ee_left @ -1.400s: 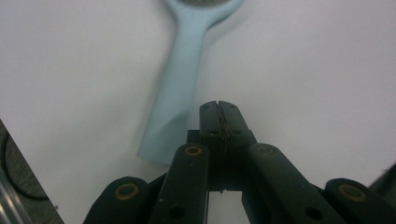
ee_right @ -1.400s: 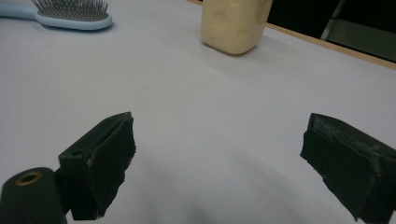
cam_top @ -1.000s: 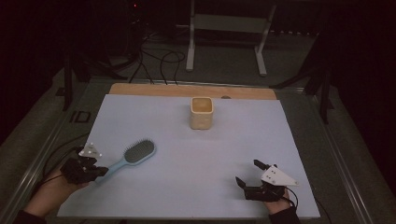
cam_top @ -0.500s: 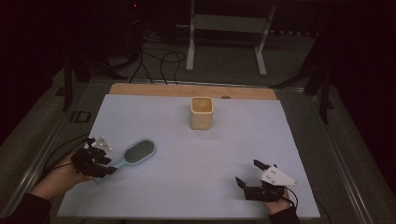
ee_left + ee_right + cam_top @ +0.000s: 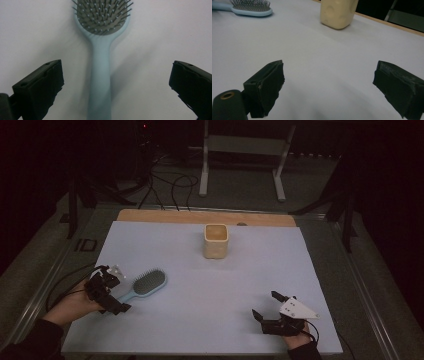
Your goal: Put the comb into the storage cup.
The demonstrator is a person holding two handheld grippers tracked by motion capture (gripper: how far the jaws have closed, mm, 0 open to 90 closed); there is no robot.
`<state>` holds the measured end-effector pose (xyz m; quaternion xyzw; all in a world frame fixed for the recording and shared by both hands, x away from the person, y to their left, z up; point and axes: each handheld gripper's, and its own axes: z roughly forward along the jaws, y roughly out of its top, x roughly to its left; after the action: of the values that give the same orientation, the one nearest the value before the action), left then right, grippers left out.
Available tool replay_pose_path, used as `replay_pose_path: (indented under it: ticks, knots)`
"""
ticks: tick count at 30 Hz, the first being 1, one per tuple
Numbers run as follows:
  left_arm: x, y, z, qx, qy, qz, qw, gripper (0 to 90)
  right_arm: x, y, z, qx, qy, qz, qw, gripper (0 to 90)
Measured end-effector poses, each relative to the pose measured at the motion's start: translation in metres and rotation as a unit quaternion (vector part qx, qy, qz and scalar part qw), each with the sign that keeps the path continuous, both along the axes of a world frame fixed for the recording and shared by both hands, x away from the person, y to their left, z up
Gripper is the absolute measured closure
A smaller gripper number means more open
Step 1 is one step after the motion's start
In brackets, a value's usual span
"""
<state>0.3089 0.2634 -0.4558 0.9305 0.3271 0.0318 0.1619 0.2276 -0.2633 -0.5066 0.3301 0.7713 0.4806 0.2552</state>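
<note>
The left gripper (image 5: 114, 292) sits at the near left of the pale lilac surface (image 5: 210, 320), held low in a hand whose dark sleeve comes in from the bottom corner. Its jaws have just been opening and now stand released, wide apart. In the left gripper view the slim handle of the light blue plastic hairbrush (image 5: 100, 75) runs straight up between the two black jaws, touching neither, and the oval head with its grey bristle pad lies beyond them, bristles up. From above the hairbrush (image 5: 145, 285) lies flat and slanted, its handle end toward the left gripper and its head pointing to the middle of the surface.

The right gripper (image 5: 267, 306) rests at the near right, well apart from the hairbrush, with its grey three-cornered plate on top and its jaws pointing left across the surface. Its jaws are likewise spread with nothing between them.

The right gripper view shows the cream squarish cup (image 5: 338, 12) from the side, with shallow dimples in its wall; the high view shows its open top instead. No writing can be read on anything.
</note>
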Motion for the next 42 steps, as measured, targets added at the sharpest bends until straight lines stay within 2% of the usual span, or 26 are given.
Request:
replay_pose_path:
  ticks: [6,12,16,21,23,29,33,35,38,40,42]
  knots:
    - [0.007,-0.008,-0.007,0.020,-0.001,-0.004,0.9998,0.0,0.000,0.000,0.000,0.001,0.001,0.000,1.0000,9.1]
    - [0.016,-0.011,-0.011,0.026,0.008,-0.009,0.9996,2.0,-0.001,0.000,0.000,0.000,-0.001,0.000,1.0000,9.0]
    - [0.021,-0.011,-0.014,0.027,0.015,-0.011,0.9995,7.6,0.000,-0.001,0.001,0.001,-0.002,-0.001,1.0000,9.0]
    - [0.025,-0.012,-0.020,0.042,0.015,-0.018,0.9989,17.7,0.000,-0.001,0.001,0.003,-0.002,-0.001,1.0000,9.1]
    - [0.026,-0.012,-0.021,0.042,0.016,-0.015,0.9989,21.0,0.000,-0.001,0.000,0.000,-0.002,0.000,1.0000,9.0]
    - [0.029,-0.015,-0.024,0.051,0.024,-0.024,0.9981,40.6,-0.001,0.000,0.000,0.000,0.000,0.002,1.0000,9.0]
    - [0.033,-0.016,-0.024,0.055,0.032,-0.027,0.9976,45.0,0.000,0.000,0.001,0.002,0.000,0.000,1.0000,9.0]
    - [0.035,-0.017,-0.023,0.050,0.038,-0.030,0.9976,46.8,-0.001,0.000,0.000,0.001,0.000,0.003,1.0000,9.1]
    - [0.037,-0.017,-0.025,0.058,0.048,-0.032,0.9967,49.8,0.000,0.000,0.000,0.002,0.001,0.001,1.0000,9.0]
    - [0.039,-0.017,-0.026,0.071,0.052,-0.030,0.9957,50.5,0.000,0.000,0.000,0.003,0.001,0.002,1.0000,9.0]
    - [0.040,-0.018,-0.026,0.071,0.050,-0.032,0.9957,50.5,-0.001,0.000,0.000,0.002,0.001,0.003,1.0000,9.1]
